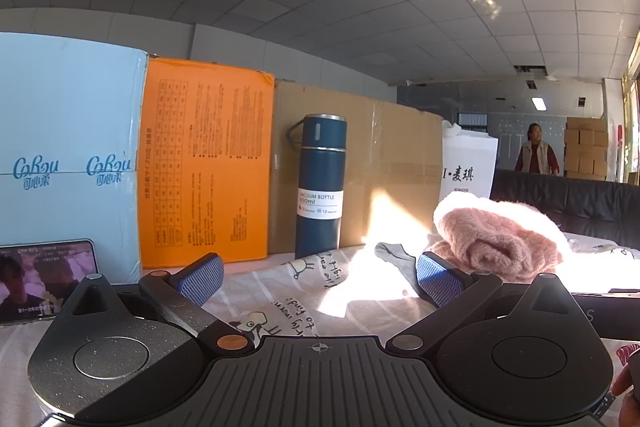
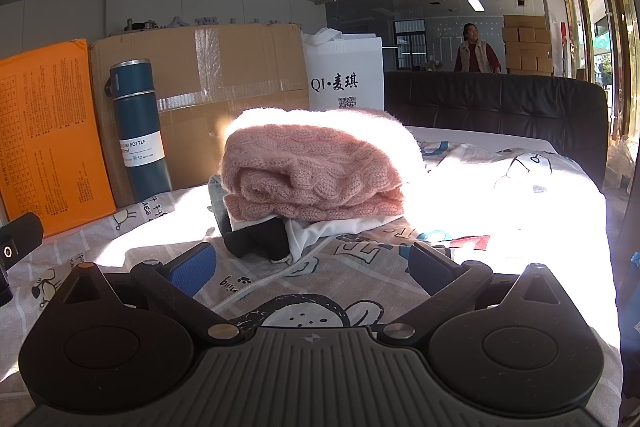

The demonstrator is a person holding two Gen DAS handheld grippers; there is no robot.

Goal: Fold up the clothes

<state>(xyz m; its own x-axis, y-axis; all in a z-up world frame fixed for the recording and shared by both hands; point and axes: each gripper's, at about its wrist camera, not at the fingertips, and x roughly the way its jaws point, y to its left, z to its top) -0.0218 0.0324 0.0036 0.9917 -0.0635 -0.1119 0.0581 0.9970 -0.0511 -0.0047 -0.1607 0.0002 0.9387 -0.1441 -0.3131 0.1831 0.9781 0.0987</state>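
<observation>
Gaping wide with nothing between its blue-padded fingers, the right gripper (image 2: pixel 312 267) hovered low over the cartoon-printed bedsheet (image 2: pixel 360 291), aimed at the folded pink cable-knit sweater (image 2: pixel 308 175). The left gripper (image 1: pixel 320 279) was likewise spread apart and empty, with the sweater just ahead of its right-hand finger. Under the sweater lay a white garment (image 2: pixel 320 231), a black one (image 2: pixel 260 239) and a grey one (image 2: pixel 218 203), so the pile looked already stacked. Behind and to the left of the sweater stood a tall dark-blue vacuum bottle (image 2: pixel 140 131), against a brown cardboard box (image 2: pixel 224 67); an orange printed carton (image 2: pixel 48 131) leaned further left. The knit seemed soft, light and floppy, likely to sag and stretch, so it would be best pinched at a thick folded edge rather than at a single loose layer.
</observation>
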